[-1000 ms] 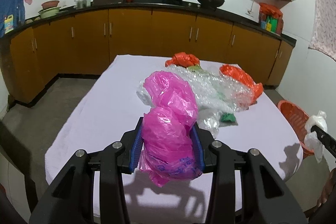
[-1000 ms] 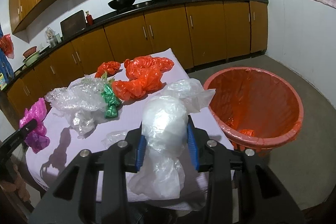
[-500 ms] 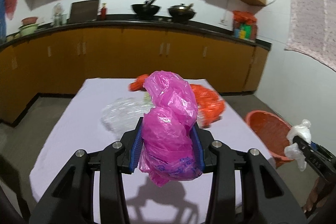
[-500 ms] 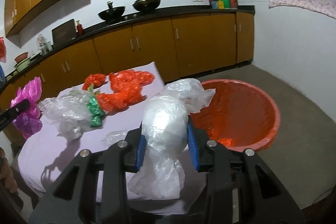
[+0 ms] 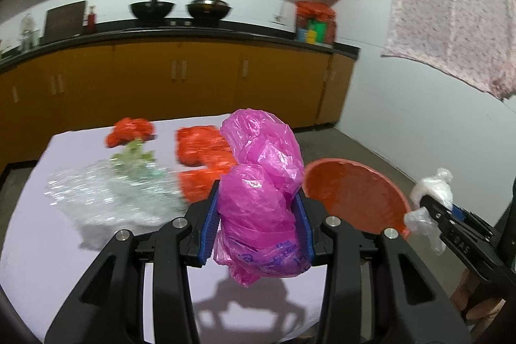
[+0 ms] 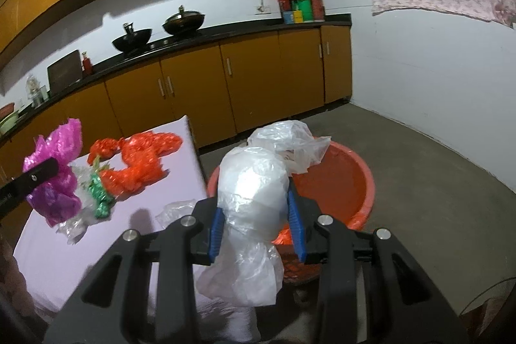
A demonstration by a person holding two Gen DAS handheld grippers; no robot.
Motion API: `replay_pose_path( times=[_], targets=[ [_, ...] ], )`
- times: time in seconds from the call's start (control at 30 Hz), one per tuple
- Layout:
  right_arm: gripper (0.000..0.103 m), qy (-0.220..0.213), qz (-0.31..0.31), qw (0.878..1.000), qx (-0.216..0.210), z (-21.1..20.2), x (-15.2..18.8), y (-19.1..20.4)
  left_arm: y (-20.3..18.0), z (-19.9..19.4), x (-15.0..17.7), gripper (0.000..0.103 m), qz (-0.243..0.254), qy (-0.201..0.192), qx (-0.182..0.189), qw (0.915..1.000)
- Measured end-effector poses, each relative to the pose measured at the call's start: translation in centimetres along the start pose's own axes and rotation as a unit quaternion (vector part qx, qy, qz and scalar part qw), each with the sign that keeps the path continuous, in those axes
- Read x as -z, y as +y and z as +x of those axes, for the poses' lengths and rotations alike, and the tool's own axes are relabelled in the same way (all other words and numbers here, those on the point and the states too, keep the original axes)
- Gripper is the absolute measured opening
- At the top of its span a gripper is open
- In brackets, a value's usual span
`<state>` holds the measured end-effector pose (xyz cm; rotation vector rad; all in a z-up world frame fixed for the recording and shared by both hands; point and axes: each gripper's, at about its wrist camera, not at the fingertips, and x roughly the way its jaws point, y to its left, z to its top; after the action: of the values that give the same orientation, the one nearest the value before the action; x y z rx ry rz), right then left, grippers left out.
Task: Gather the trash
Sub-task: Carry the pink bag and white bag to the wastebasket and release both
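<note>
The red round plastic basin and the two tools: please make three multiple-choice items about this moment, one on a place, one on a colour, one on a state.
1. Where is the red round plastic basin?
A. On the black counter
B. On the floor beside the table with the lilac cloth
C. On the table

2. What colour is the crumpled plastic bag in the left tool?
A. Pink
B. Green
C. Blue

3. In what state is the right tool?
A. Open and free of load
B. Shut on the green wrapper
C. Shut on a crumpled clear plastic bag

Key:
1 B: the basin stands on the grey floor past the table's edge.
2 A: the pink bag sits between the blue pads of the left tool.
3 C: the clear bag bulges out above and below the right tool's pads.
</note>
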<state>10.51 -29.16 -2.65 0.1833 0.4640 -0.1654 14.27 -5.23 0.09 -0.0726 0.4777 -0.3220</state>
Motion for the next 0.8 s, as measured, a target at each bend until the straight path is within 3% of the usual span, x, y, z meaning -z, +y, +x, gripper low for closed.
replay_pose_path(
  times=[0.4,0.8],
  targets=[
    [0.035,-0.008,0.007,1.0,0.015,2.3,-1.8,-2.5,-5.9,5.7,-0.5,0.042,0.035,0.02,0.063,0.9972],
    [0.035,-0.011,0.016,1.0,0.023,5.2,-3.3,-4.4,-9.2,10.0,0.0,0.042,0.047,0.051,0.086,0.9939]
  ],
)
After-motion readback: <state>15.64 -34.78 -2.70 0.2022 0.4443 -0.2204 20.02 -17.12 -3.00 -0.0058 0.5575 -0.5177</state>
